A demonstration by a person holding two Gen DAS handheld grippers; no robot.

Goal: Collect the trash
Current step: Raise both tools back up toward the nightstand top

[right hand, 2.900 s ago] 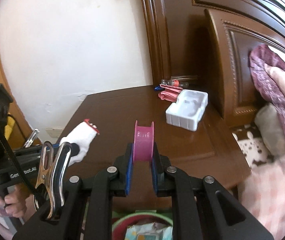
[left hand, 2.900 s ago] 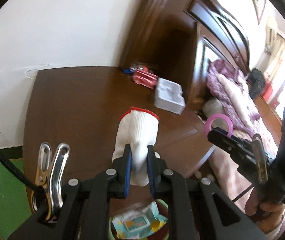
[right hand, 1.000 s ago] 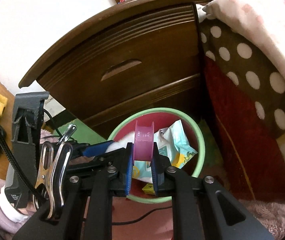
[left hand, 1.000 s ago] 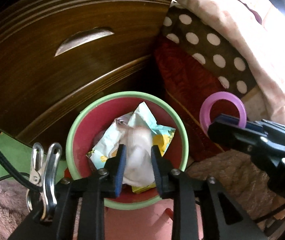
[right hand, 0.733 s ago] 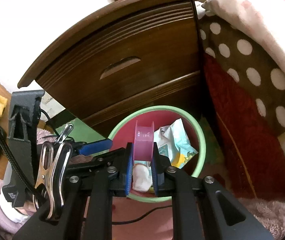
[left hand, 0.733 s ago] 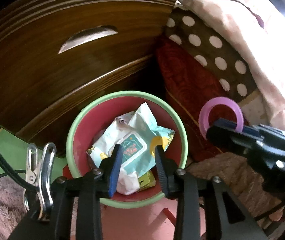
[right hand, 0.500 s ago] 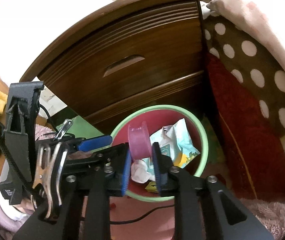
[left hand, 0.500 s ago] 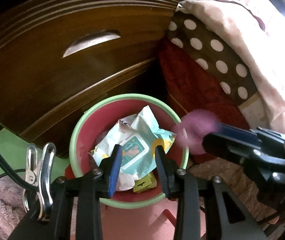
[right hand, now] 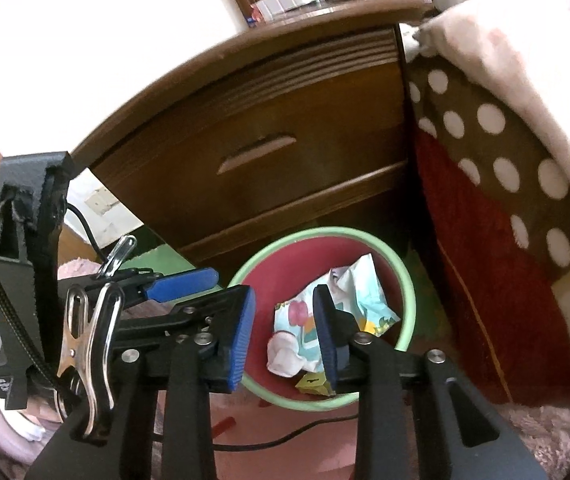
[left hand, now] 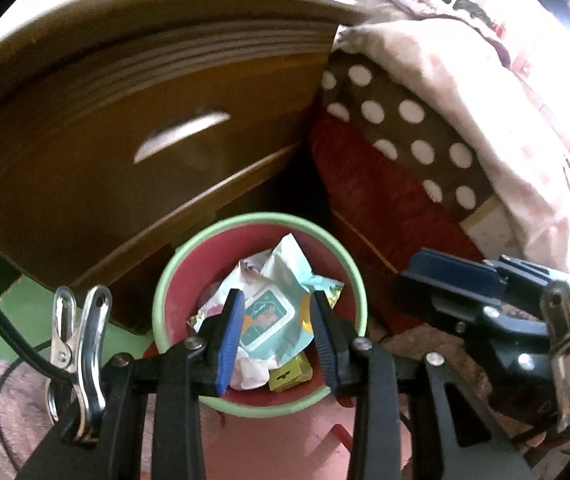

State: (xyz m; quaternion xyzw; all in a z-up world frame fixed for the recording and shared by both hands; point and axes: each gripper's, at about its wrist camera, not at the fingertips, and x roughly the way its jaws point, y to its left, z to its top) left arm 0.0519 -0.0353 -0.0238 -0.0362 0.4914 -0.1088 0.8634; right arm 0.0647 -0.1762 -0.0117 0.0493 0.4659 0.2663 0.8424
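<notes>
Gone from my right gripper (right hand: 283,334) is the pink tape ring it pinched a second ago; its jaws have just been opening and now stand spread with nothing between them. My left gripper (left hand: 275,338) is likewise spread and empty, the white glove (left hand: 249,374) lying below its fingertips inside the trash bin (left hand: 349,268), beside a wet-wipes packet (left hand: 273,312) and a yellow scrap (left hand: 289,372). Where the ring landed, I cannot tell. Beyond the bin stands a dark wooden nightstand (right hand: 285,120); to the right hangs polka-dot bedding (right hand: 493,140).
</notes>
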